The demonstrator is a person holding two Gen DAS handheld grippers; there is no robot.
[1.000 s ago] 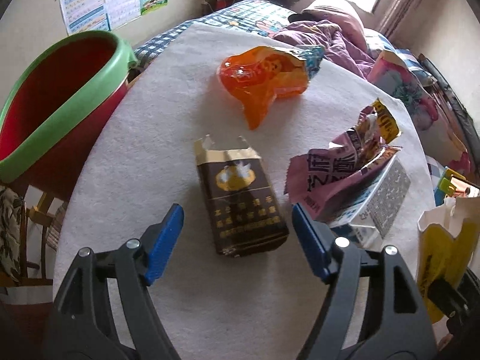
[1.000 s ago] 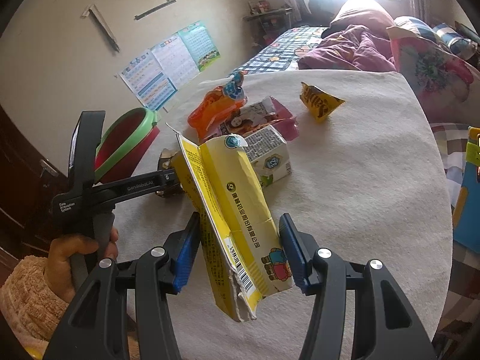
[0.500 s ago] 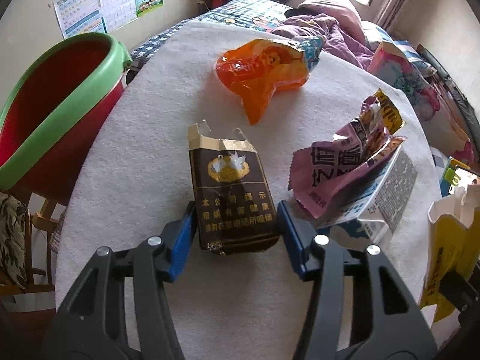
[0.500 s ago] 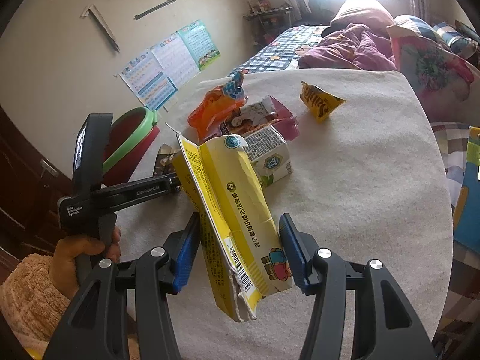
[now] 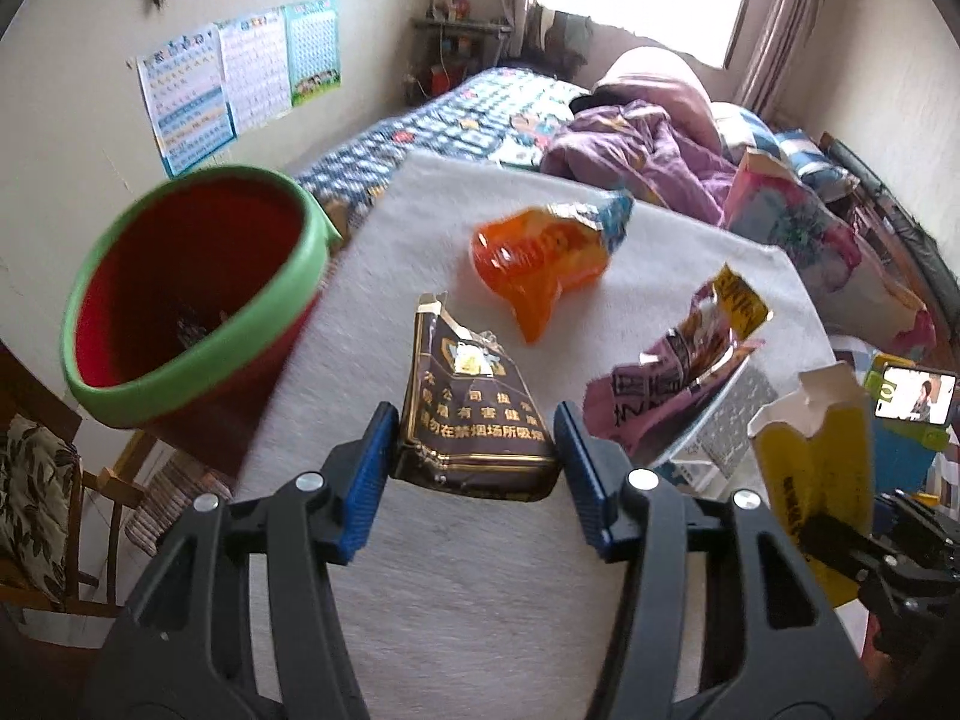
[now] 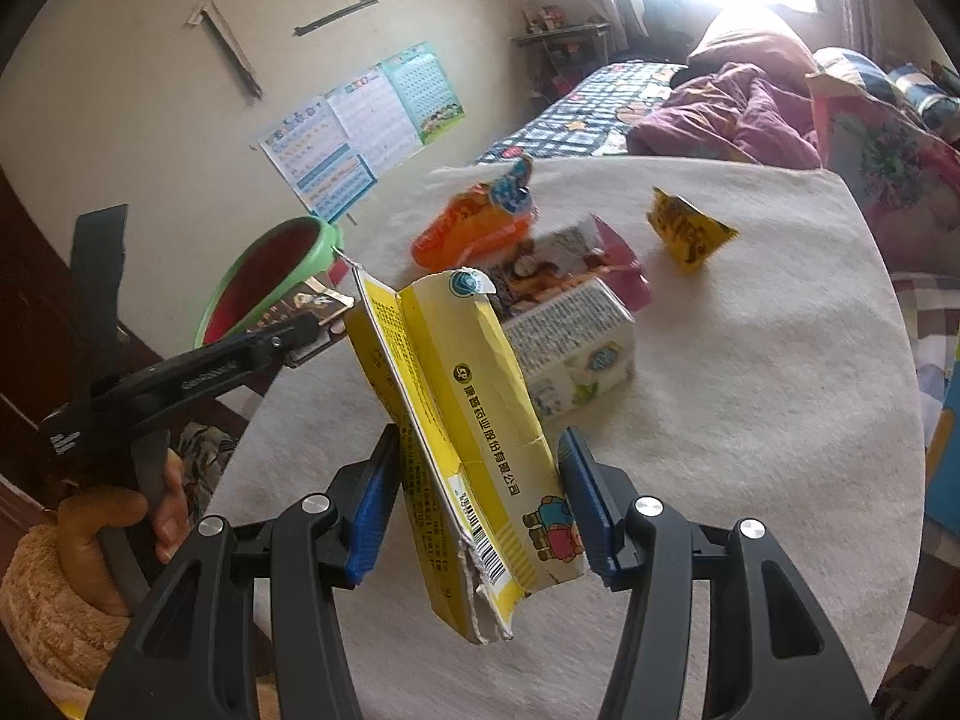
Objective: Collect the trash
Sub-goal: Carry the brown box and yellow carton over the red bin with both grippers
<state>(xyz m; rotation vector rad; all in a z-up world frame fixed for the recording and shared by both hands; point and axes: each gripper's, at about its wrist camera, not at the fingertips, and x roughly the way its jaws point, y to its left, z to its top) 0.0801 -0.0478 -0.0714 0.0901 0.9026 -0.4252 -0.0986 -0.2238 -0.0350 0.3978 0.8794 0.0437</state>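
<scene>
Off the worktop's [image 5: 480,600] left edge, left wrist view: red bin [image 5: 186,300] with green rim. Left gripper [image 5: 477,450] clamps a crumpled brown cigarette pack [image 5: 474,414], raised above the cloth. Orange wrapper [image 5: 540,252] toward the far edge.

Right wrist view: right gripper [image 6: 477,498] pinches a flattened yellow carton [image 6: 468,420], upright, tilted. White carton [image 6: 570,348] just beyond it.

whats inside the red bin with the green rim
In the left wrist view, the red bin shows a mostly bare red interior with a small dark, blurred item low down. The near wall hides the bottom; the right wrist view shows only its rim.
</scene>
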